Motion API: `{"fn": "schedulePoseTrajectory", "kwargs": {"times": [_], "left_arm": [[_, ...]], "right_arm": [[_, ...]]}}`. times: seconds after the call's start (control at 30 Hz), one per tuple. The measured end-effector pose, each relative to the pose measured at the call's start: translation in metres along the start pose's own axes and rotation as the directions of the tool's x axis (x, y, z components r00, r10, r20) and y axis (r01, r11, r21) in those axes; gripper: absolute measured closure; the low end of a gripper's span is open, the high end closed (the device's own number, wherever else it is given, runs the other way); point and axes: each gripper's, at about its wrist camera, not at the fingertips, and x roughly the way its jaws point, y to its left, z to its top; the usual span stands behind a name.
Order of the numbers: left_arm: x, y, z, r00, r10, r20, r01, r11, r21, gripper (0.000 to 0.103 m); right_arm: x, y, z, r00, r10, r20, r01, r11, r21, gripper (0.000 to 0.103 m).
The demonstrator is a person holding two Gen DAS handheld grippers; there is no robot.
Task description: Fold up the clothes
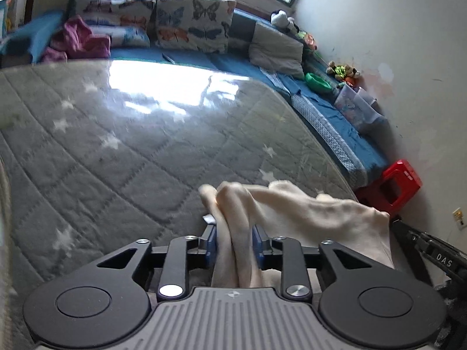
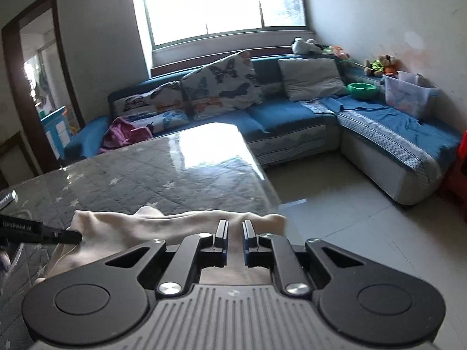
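Seen from the left wrist, a cream garment [image 1: 292, 204] is bunched between the blue pads of the left gripper [image 1: 235, 234], which stands partly parted with the folds filling the gap; whether the pads are pressing the cloth cannot be told; the fabric is stretched rightward toward the tip of the other tool at the frame's edge, above a grey quilted table cover [image 1: 116, 151] patterned with white stars under a glossy sheet. Seen from the right wrist, the right gripper [image 2: 235, 230] is held nearly closed, and the garment's upper edge appears pinched in its narrow gap, though the contact itself is hidden behind the fingers; the cloth is draped along the near edge of the table, with the left tool's tip entering at the left corner; a blue sofa [image 2: 292, 110] with butterfly cushions [image 2: 221, 78] is seen beyond, under a bright window. The step is judged to be the laying-out of the garment; it would be done well if both corners were kept taut and level, lowered together onto the cover, and released only once the cloth lay flat, clear of the table's edge.
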Motion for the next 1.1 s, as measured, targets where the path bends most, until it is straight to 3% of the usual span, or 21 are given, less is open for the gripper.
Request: {"fn": "schedulePoseTrajectory", "kwargs": {"times": [0.23, 0.57, 0.73, 0.9, 1.1], "left_arm": [[-0.001, -0.003, 0.021, 0.998, -0.030, 0.052, 0.030, 1.000, 0.004, 0.071], [0.034, -0.040, 0.025, 0.991, -0.132, -0.012, 0.133, 0.988, 0.081, 0.075], [0.052, -0.044, 0.022, 0.989, -0.141, -0.038, 0.144, 0.985, 0.094, 0.075], [0.065, -0.044, 0.021, 0.991, -0.126, -0.054, 0.131, 0.986, 0.100, 0.075], [0.068, -0.042, 0.024, 0.991, -0.122, -0.055, 0.127, 0.988, 0.090, 0.075]], "right_arm": [[0.027, 0.006, 0.003, 1.000, 0.012, -0.025, -0.012, 1.000, 0.002, 0.086], [0.061, 0.011, 0.000, 0.998, -0.013, -0.063, 0.011, 0.999, -0.037, 0.083], [0.048, 0.024, 0.004, 1.000, 0.007, -0.028, -0.009, 0.997, -0.074, 0.079], [0.052, 0.042, 0.000, 0.998, 0.028, -0.056, -0.036, 0.988, -0.149, 0.076], [0.063, 0.048, 0.001, 0.998, 0.019, -0.058, -0.027, 0.989, -0.147, 0.072]]}}
